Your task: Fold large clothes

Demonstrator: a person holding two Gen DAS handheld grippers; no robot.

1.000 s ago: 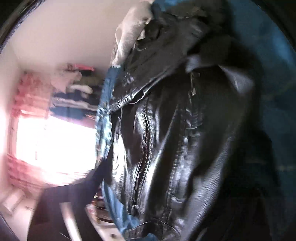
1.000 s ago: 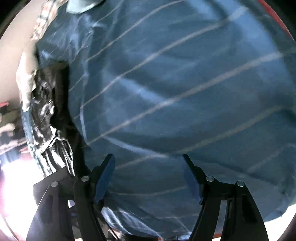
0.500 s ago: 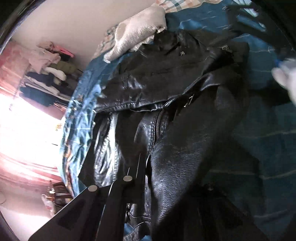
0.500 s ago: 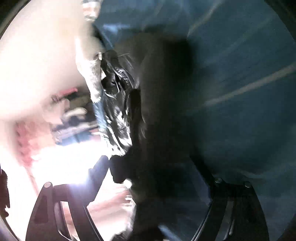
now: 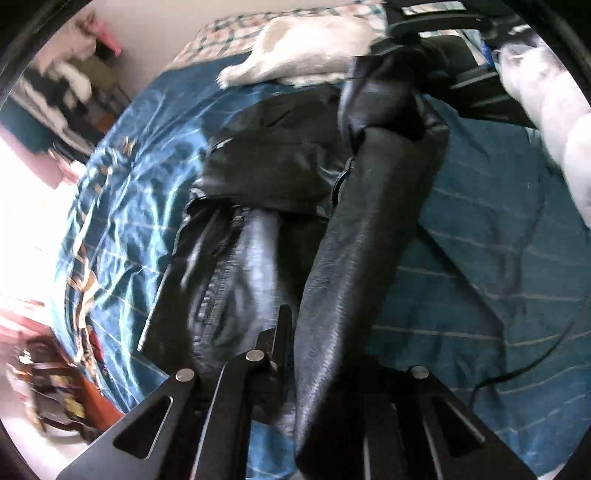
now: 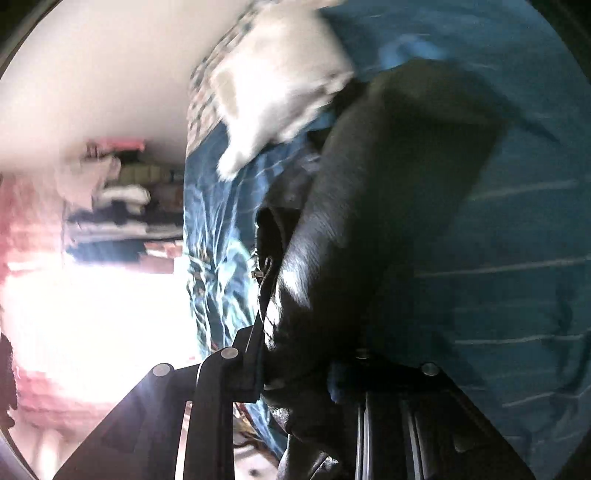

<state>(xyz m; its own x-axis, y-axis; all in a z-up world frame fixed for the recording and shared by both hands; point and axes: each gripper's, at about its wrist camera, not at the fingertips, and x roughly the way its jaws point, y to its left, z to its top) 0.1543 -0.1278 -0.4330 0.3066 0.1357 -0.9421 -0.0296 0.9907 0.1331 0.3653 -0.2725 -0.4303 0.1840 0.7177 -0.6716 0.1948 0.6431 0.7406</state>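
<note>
A black leather jacket (image 5: 280, 162) lies on a blue striped bedspread (image 5: 480, 258). A long fold of it (image 5: 369, 240) rises off the bed and hangs stretched between both grippers. My left gripper (image 5: 314, 332) is clamped on the near end, its jaws opening slightly with the leather between them; the leather hides its right finger. At the top of the left wrist view, my right gripper (image 5: 436, 26) holds the far end, beside a white-sleeved hand (image 5: 535, 81). In the right wrist view, my right gripper (image 6: 303, 350) is closing on a thick bunch of the jacket (image 6: 369, 221).
A white blanket (image 5: 303, 48) (image 6: 280, 81) lies at the head of the bed over a plaid cloth (image 5: 229, 26). Shelves of clothes (image 6: 118, 199) stand by the wall past the bed's left edge, next to glaring light. A thin black cable (image 5: 535, 362) trails over the bedspread.
The left gripper shut on the jacket and rose, pulling a fold up. The right gripper swung over from the bare bedspread and closed on the jacket's other end.
</note>
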